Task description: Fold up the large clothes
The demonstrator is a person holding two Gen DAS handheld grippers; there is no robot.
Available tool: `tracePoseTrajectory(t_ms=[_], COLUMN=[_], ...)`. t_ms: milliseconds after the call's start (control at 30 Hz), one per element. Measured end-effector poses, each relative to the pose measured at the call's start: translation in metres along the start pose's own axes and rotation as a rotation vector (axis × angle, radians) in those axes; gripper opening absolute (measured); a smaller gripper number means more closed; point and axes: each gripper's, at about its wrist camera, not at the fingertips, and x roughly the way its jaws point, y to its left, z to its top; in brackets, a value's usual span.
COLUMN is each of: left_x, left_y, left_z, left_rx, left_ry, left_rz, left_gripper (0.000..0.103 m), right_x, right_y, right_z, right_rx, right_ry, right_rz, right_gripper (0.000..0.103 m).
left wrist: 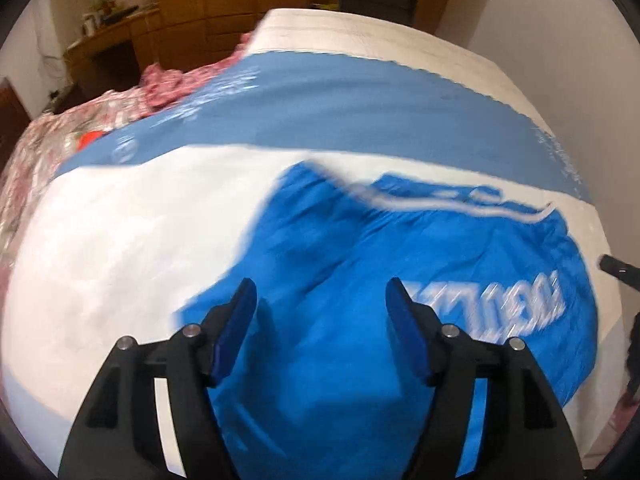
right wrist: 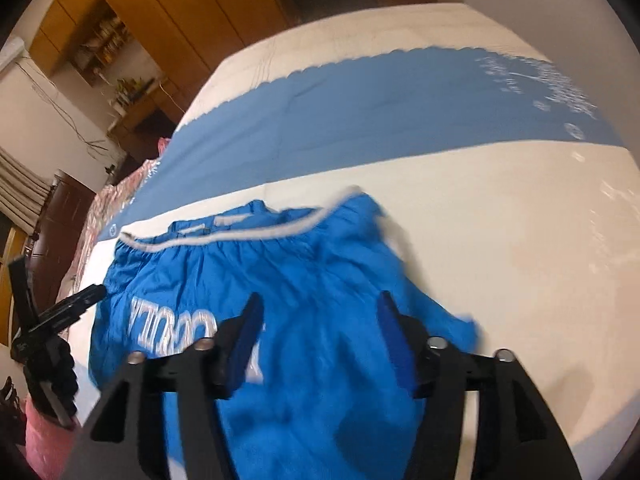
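A bright blue garment (left wrist: 340, 248) (right wrist: 320, 264) with a white-trimmed band and white lettering lies crumpled on the white bed cover (left wrist: 120, 248) (right wrist: 520, 240). In the left wrist view my left gripper (left wrist: 320, 286) hovers over the garment's near part, jaws open and nothing pinched between the blue pads. My right gripper (right wrist: 320, 298) stands open the same way over the garment, cloth visible below the gap. The right wrist view catches the left gripper (right wrist: 68, 312) at the garment's left edge. A black tip of the right gripper (left wrist: 616, 268) shows at the right edge of the left wrist view.
A grey-blue band (left wrist: 360, 104) (right wrist: 360, 120) with white print crosses the bed beyond the garment. A red floral quilt (left wrist: 80, 128) is bunched at the bed's left side. Wooden cabinets (right wrist: 160, 8) and a desk (left wrist: 108, 48) stand behind. Something pink (right wrist: 44, 436) sits at lower left.
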Motion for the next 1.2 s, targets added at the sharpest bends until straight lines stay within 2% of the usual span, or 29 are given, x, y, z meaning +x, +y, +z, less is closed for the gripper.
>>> tracePoseTrajectory(t_ms=[100, 267, 400, 567, 767, 833, 867, 933, 967, 1033, 1100, 1200], left_x=[-0.013, -0.017, -0.006, 0.022, 0.054, 0.064, 0.065, 0.064, 0.062, 0.055, 0.045, 0.026], left_y=[0.041, 0.084, 0.093, 0.094, 0.094, 0.09, 0.087, 0.081, 0.078, 0.073, 0.069, 0.066], left_z=[-0.023, -0.049, -0.055, -0.051, -0.038, -0.034, -0.033, -0.03, -0.029, -0.029, -0.029, -0.029], left_rx=[-0.059, -0.16, -0.207, -0.253, -0.276, -0.282, -0.278, -0.268, -0.264, -0.261, -0.26, -0.259], left_ry=[0.012, 0.018, 0.032, 0.083, 0.141, 0.158, 0.154, 0.147, 0.147, 0.134, 0.117, 0.087], left_rz=[-0.005, -0.082, -0.178, -0.238, -0.265, -0.271, -0.264, -0.265, -0.263, -0.261, -0.254, -0.242], left_gripper=[0.074, 0.078, 0.081, 0.081, 0.082, 0.083, 0.082, 0.063, 0.058, 0.036, 0.025, 0.02], right_x=[-0.015, -0.005, 0.021, 0.048, 0.062, 0.068, 0.071, 0.075, 0.076, 0.074, 0.064, 0.044], right_y=[-0.025, -0.061, -0.08, -0.097, -0.091, -0.089, -0.088, -0.086, -0.086, -0.086, -0.081, -0.074], right_z=[-0.025, -0.042, -0.048, -0.053, -0.044, -0.04, -0.038, -0.034, -0.034, -0.033, -0.033, -0.033], right_rx=[0.018, 0.119, 0.213, 0.328, 0.3, 0.306, 0.308, 0.308, 0.309, 0.307, 0.298, 0.29], right_ry=[0.005, 0.041, 0.103, 0.139, 0.147, 0.156, 0.162, 0.17, 0.173, 0.174, 0.161, 0.141], right_rz=[-0.023, 0.058, 0.158, 0.267, 0.299, 0.311, 0.312, 0.319, 0.329, 0.361, 0.377, 0.402], right_gripper=[0.079, 0.086, 0.086, 0.086, 0.085, 0.08, 0.076, 0.06, 0.055, 0.037, 0.027, 0.02])
